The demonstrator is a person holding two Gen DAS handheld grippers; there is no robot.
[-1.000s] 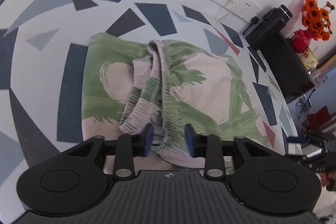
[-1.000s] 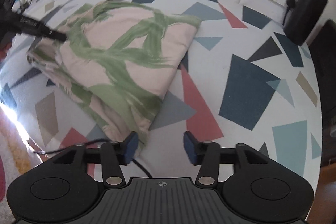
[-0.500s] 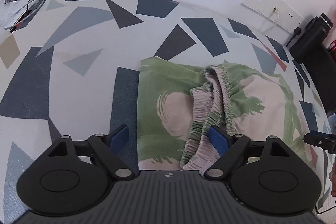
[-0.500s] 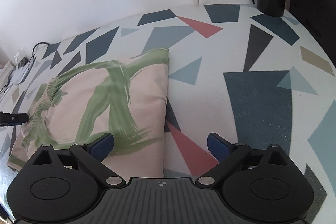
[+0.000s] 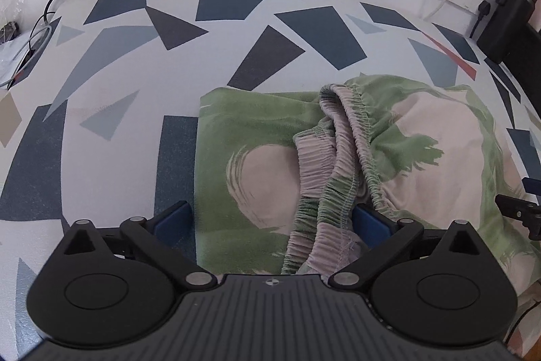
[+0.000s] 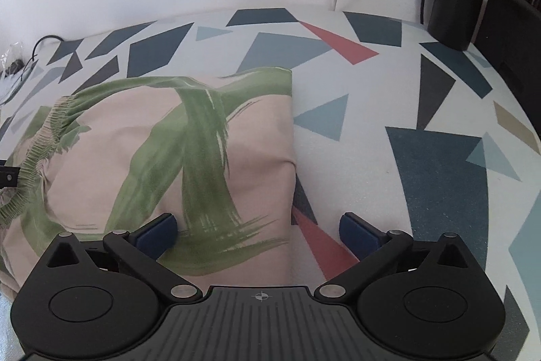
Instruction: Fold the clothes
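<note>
We hold the left gripper (image 5: 270, 222) with its jaws wide apart over the near left corner of the green and pink garment (image 5: 257, 165), which lies half folded on the patterned table (image 5: 111, 83). The right gripper (image 6: 258, 231), also spread wide, straddles the near right edge. To fold well, each should probably pinch all layers together, with the elastic waistband (image 5: 338, 158) tucked in first. The near hem is hidden under both grippers, so we cannot tell whether the fingers touch the cloth.
</note>
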